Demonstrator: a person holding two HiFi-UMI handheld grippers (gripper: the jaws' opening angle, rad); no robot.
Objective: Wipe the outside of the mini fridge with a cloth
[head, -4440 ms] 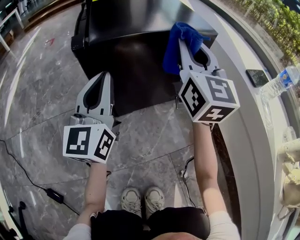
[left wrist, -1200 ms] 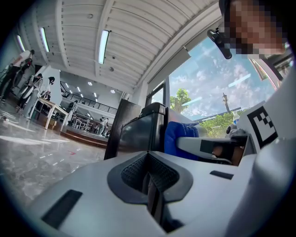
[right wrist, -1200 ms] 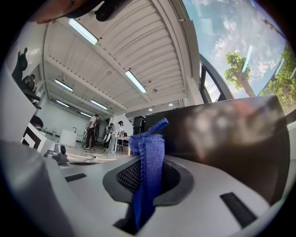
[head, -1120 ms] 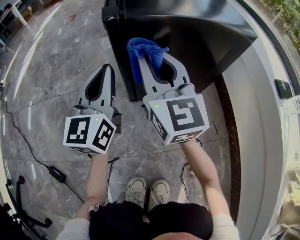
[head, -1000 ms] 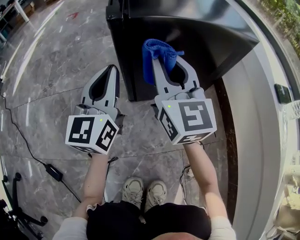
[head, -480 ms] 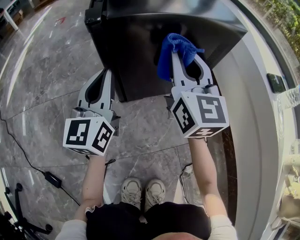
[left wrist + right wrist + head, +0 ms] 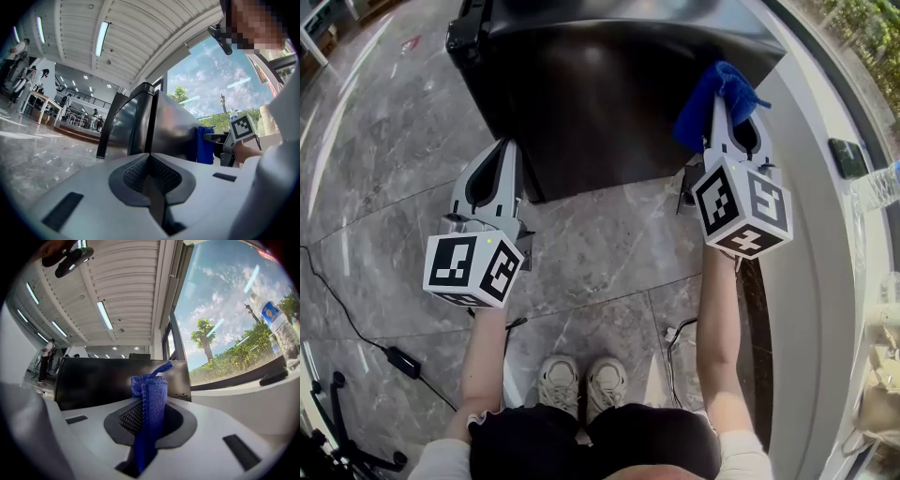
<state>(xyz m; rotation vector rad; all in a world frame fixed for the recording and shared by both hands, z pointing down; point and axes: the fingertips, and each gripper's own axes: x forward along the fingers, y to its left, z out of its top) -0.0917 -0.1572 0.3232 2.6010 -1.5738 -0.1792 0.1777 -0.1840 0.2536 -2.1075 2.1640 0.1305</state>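
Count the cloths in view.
1. The blue cloth is clamped in the jaws of the right gripper, at the right-hand edge of the mini fridge. No other shows; some may be hidden.

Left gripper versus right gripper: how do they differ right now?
The left gripper is shut on nothing; the right gripper is shut on the blue cloth. The left gripper hangs back near the fridge's front left corner; the right gripper is further forward, at the fridge's right edge. Both point toward the fridge.
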